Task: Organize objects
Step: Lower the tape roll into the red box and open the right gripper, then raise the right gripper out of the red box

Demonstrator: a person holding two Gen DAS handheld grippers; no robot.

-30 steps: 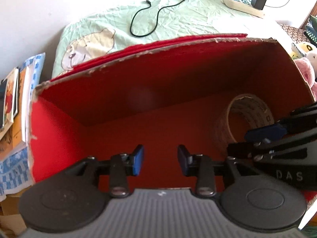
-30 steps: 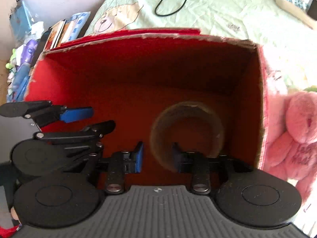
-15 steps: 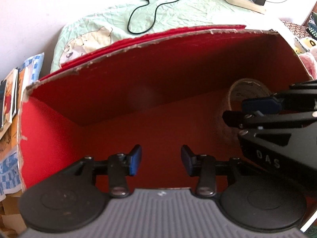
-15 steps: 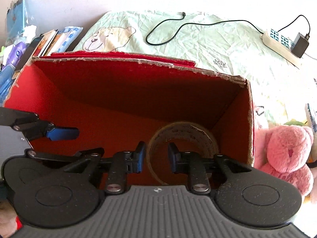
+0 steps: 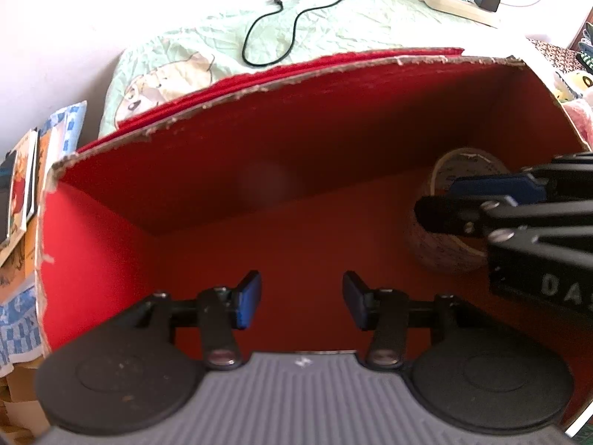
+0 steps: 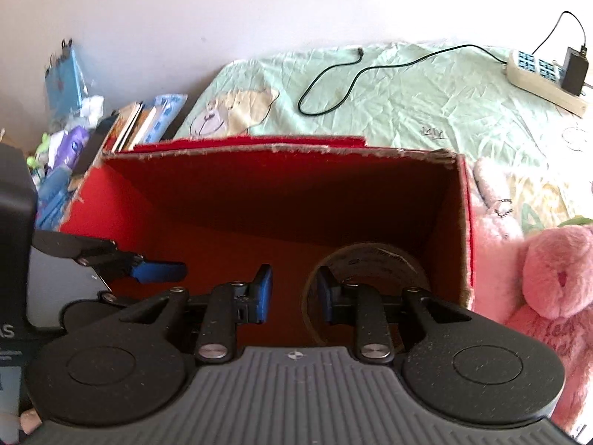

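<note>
Pale green bedding (image 6: 426, 104) printed with a cartoon bear is spreading out behind everything, a black cable (image 6: 344, 85) looping across it toward a power strip (image 6: 545, 78) at two o'clock. On the bed a red cardboard box (image 6: 259, 193) is sitting open, its torn rim facing me.

My right claw (image 6: 292, 293) is hovering at the box's near edge with its blue pads apart, gripping nothing. My left claw (image 5: 301, 304) is likewise hanging open inside the box mouth, empty. From the left wrist view, the right one is crossing in at three o'clock, just beside the tape.

Inside the box only a roll of brown packing tape (image 6: 365, 259) is lying, tucked toward the right wall at about four o'clock; the rest of the red floor is showing bare.

I am judging the risks this way: the right pad is sitting right over the roll, so a careless lift could snag it and drag it back out. Both claws are crowding one opening and could knock together. A pink plush toy (image 6: 548, 282) is pressing near the box's right wall, and bumping that flimsy wall could shift the box on the soft bedding.
</note>
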